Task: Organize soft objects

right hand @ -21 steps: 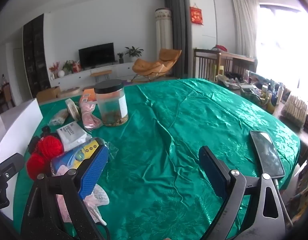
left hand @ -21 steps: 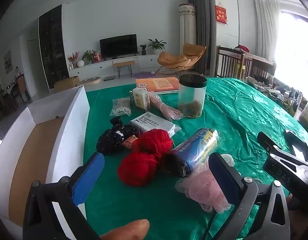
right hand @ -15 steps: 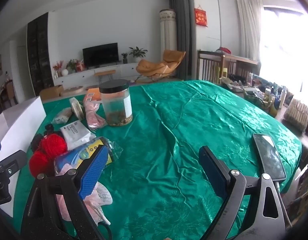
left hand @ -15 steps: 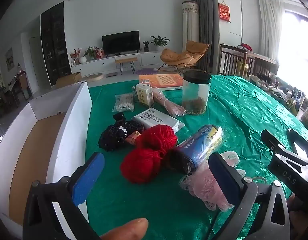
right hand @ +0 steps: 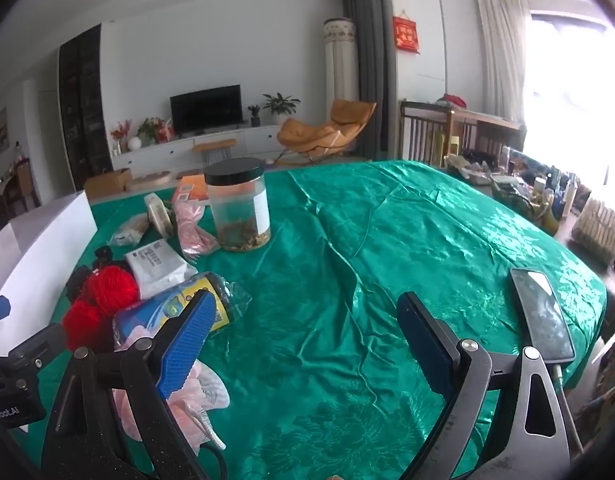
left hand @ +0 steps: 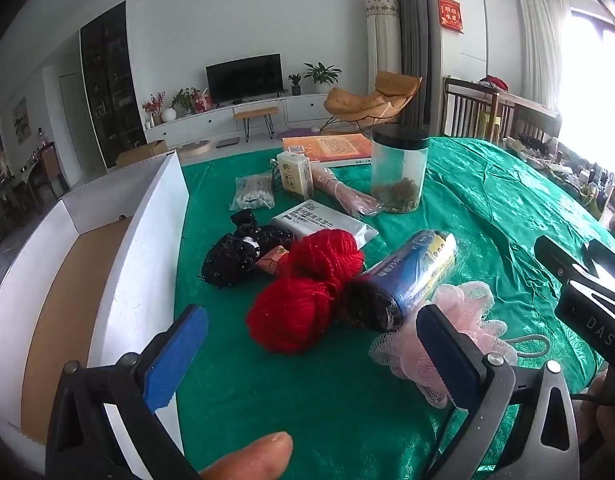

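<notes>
Two red yarn balls (left hand: 307, 292) lie on the green cloth, with a black knitted bundle (left hand: 237, 254) to their left and a pink mesh bath pouf (left hand: 463, 328) to their right. The yarn (right hand: 103, 300) and pouf (right hand: 195, 396) also show in the right wrist view. My left gripper (left hand: 307, 360) is open and empty, hovering just in front of the yarn. My right gripper (right hand: 303, 344) is open and empty over bare cloth, right of the pile. A white cardboard box (left hand: 147, 240) stands open at the left.
A blue bag roll (left hand: 411, 272), a white wipes pack (left hand: 323, 224), a clear jar with a black lid (left hand: 397, 172), a cotton swab bag (left hand: 253, 196), a small carton (left hand: 293, 172) and an orange book (left hand: 327, 146) lie behind. A phone (right hand: 541, 312) lies at the right edge.
Both grippers have drawn back and risen slightly, so the objects sit a little farther off. Both stay open. Nothing on the table has moved.
</notes>
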